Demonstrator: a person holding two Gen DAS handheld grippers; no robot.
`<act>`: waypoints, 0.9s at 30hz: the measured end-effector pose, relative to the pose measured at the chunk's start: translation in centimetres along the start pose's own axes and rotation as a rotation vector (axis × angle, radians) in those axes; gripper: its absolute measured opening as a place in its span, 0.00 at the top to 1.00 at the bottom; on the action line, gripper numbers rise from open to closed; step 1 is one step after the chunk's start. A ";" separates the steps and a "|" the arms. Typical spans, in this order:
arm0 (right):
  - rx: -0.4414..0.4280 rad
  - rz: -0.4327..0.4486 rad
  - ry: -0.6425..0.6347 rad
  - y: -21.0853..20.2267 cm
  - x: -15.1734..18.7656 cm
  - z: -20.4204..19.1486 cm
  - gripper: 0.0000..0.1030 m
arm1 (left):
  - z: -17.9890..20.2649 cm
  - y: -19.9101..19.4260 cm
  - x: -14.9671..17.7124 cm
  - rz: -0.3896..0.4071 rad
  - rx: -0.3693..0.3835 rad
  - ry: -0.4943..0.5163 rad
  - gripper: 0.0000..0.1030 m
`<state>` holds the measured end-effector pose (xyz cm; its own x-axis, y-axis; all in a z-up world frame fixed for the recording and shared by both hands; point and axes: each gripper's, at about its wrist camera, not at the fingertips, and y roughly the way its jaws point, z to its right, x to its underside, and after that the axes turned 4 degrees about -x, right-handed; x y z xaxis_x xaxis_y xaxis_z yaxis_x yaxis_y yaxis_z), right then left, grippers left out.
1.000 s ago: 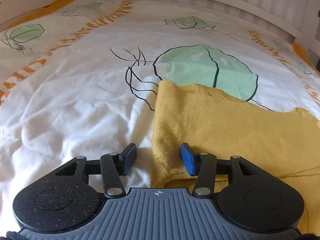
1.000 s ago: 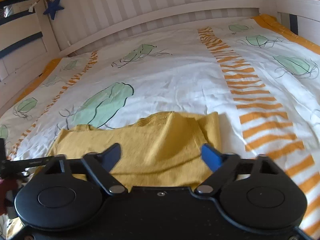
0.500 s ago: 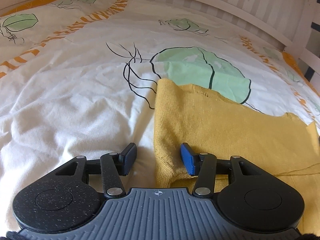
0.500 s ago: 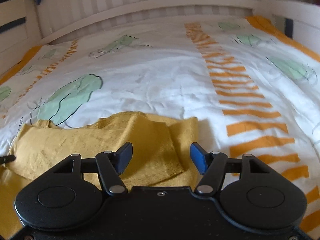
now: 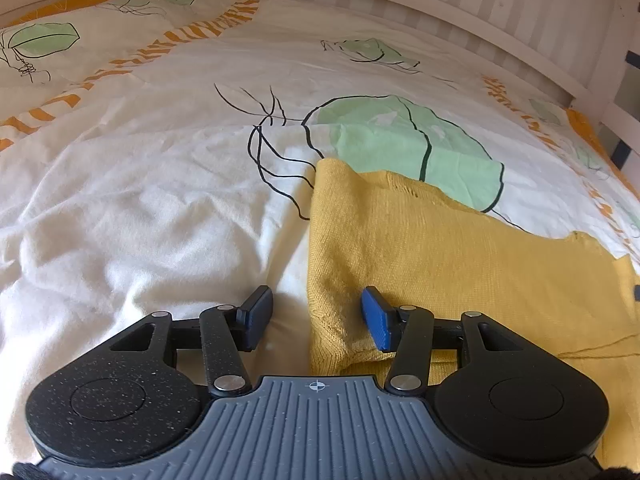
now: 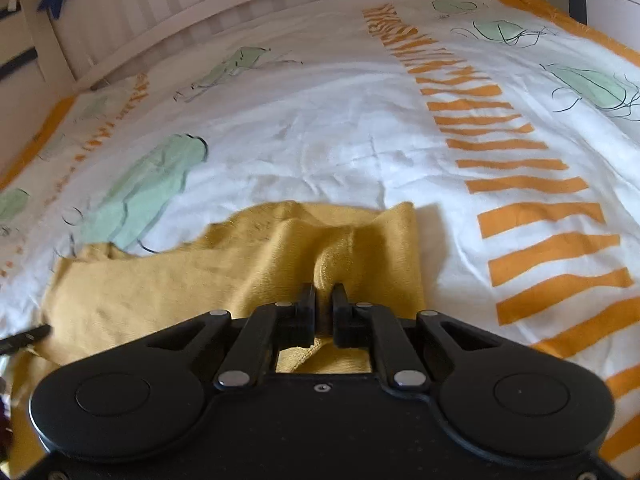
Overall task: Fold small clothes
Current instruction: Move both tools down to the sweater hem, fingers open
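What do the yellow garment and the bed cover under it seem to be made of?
The yellow garment looks like a fine knit, probably cotton or acrylic: matte, with rows of stitches visible near the left claw. It bunches softly where the right claw pinches it. The bed cover looks like thin woven cotton, matte, finely creased, with a flat printed pattern.

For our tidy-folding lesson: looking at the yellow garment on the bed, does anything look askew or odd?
Yes. The yellow garment lies rumpled, its far edge wavy, with a raised pleat bunched where the right gripper pinches it. The left gripper is open astride its side edge.
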<state>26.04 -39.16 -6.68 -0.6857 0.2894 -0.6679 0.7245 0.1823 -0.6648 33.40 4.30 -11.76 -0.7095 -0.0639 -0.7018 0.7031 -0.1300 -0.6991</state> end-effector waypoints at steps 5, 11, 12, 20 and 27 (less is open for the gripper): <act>0.040 0.017 0.062 -2.5 0.3 0.0 0.87 | 0.0 0.1 -0.1 -0.004 0.001 -0.014 0.52; 0.103 -0.029 0.030 -1.0 1.8 -0.1 0.72 | -0.1 -0.1 -0.7 -0.029 0.015 0.003 0.52; 0.103 -0.023 0.041 -1.3 1.8 -0.2 0.57 | -0.3 -0.3 -0.9 -0.043 0.022 0.004 0.52; 0.039 0.001 0.045 -7.6 2.8 -1.3 0.24 | -1.2 -4.8 0.2 -0.168 0.048 -0.023 0.46; -0.021 -0.082 0.093 -12.2 6.8 -1.5 0.18 | -1.9 -10.4 5.1 -0.265 0.067 0.054 0.44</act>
<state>12.59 -37.99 -2.61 -0.7340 0.3588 -0.5767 0.6680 0.2280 -0.7084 22.56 7.25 -8.30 -0.8634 0.0333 -0.5034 0.4876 -0.2009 -0.8496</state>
